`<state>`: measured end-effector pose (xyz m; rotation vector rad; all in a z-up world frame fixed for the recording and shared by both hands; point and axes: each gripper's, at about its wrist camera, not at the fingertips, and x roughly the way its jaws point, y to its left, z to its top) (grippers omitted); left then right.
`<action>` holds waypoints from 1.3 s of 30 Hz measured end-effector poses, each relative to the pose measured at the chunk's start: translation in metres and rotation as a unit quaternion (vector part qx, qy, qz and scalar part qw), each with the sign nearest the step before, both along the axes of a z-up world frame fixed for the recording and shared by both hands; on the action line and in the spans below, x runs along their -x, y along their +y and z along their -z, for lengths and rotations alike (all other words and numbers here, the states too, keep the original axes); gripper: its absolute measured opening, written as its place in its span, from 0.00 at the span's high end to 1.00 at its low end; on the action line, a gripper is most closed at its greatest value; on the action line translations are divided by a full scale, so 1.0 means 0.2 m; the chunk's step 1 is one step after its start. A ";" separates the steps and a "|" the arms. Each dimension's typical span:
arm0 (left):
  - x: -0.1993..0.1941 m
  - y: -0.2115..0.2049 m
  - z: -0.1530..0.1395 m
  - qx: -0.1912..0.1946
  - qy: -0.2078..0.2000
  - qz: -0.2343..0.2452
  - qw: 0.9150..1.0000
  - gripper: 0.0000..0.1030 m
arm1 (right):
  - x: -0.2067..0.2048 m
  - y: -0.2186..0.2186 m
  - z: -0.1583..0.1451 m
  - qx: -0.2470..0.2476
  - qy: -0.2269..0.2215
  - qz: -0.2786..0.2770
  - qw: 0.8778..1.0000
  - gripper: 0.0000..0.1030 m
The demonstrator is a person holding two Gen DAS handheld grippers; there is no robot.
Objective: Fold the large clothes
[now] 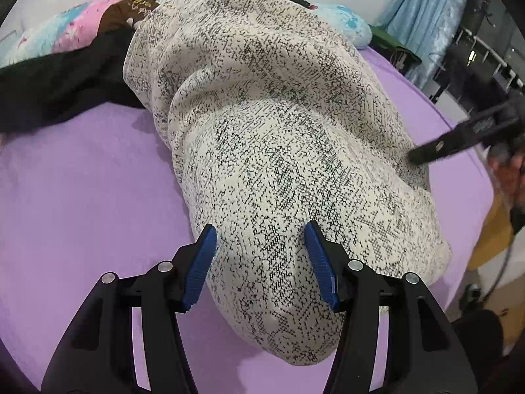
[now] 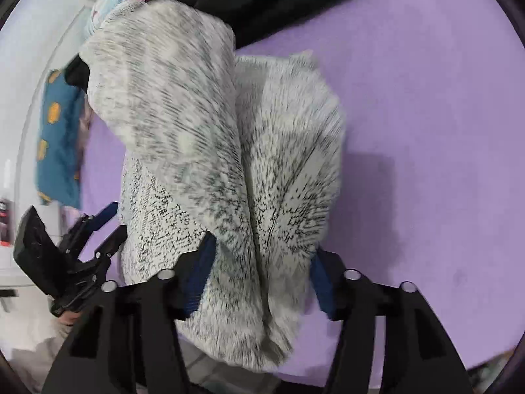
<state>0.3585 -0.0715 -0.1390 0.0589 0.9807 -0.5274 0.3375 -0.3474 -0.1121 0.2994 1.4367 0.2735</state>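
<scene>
Both claws [image 1: 261, 229] [image 2: 262, 249] gape over the speckled sweater's [image 1: 279, 164] near edge; purple sheet [image 1: 82, 180] flanks it.

Left gripper [image 1: 261, 229] angled downward, jaws parted. Right gripper [image 2: 262, 246] steeper, jaws parted, blue pads [image 2: 197, 275] well apart.

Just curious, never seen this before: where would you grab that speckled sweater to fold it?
Probably the speckled sweater by its rounded near end, from above: that end bulges between the open left gripper, while the far end runs under dark clothes.

Left claw [image 1: 261, 233] astride speckled sweater [image 1: 279, 138]
</scene>
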 end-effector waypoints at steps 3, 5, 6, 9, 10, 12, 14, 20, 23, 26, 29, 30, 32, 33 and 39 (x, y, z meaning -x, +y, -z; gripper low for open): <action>0.04 -0.01 -0.02 -0.009 -0.008 -0.003 1.000 0.48 | -0.03 0.10 -0.21 0.045 -0.039 -0.026 0.998 0.41; 0.07 -0.02 -0.03 -0.011 -0.009 -0.002 1.000 0.48 | -0.08 0.22 -0.37 0.055 -0.072 -0.056 0.994 0.26; 0.07 -0.01 -0.03 -0.013 -0.010 0.000 1.000 0.48 | -0.11 0.29 -0.45 0.060 -0.087 -0.071 0.992 0.23; 0.07 -0.05 -0.04 -0.016 -0.013 0.001 1.000 0.48 | -0.25 0.59 -0.63 0.079 -0.130 -0.131 0.980 0.18; 0.08 -0.04 -0.03 -0.015 -0.012 0.000 1.000 0.48 | -0.31 0.66 -0.65 0.084 -0.138 -0.143 0.976 0.17; 0.08 -0.05 -0.04 -0.016 -0.013 0.001 1.000 0.48 | -0.40 0.74 -0.70 0.093 -0.151 -0.166 0.970 0.15; 0.07 -0.05 -0.04 -0.016 -0.013 0.002 1.000 0.48 | -0.54 0.88 -0.72 0.110 -0.150 -0.183 0.965 0.15; 0.01 -0.01 -0.02 0.019 0.015 0.003 1.000 0.48 | -0.79 1.07 -0.62 0.131 -0.109 -0.219 0.961 0.15; -0.04 0.02 0.00 0.052 0.048 -0.001 0.998 0.48 | -0.84 1.09 -0.57 0.135 -0.097 -0.211 0.963 0.14; -0.10 0.03 0.02 0.062 0.076 -0.010 0.995 0.38 | -0.89 1.08 -0.51 0.139 -0.071 -0.196 0.968 0.12; -0.15 0.00 0.04 0.057 0.090 0.003 0.994 0.33 | -0.94 1.05 -0.43 0.165 -0.047 -0.177 0.969 0.12; -0.15 -0.01 0.04 0.055 0.090 0.005 0.994 0.33 | -0.96 1.03 -0.39 0.175 -0.038 -0.170 0.969 0.12; -0.15 -0.03 0.04 0.051 0.088 0.004 0.995 0.32 | -1.00 1.01 -0.35 0.187 -0.032 -0.161 0.969 0.12; -0.15 -0.04 0.04 0.045 0.083 0.005 0.995 0.32 | -1.01 1.01 -0.33 0.186 -0.028 -0.159 0.969 0.12; -0.17 -0.10 0.05 0.030 0.075 0.011 0.997 0.29 | -1.07 0.98 -0.24 0.185 -0.018 -0.146 0.972 0.27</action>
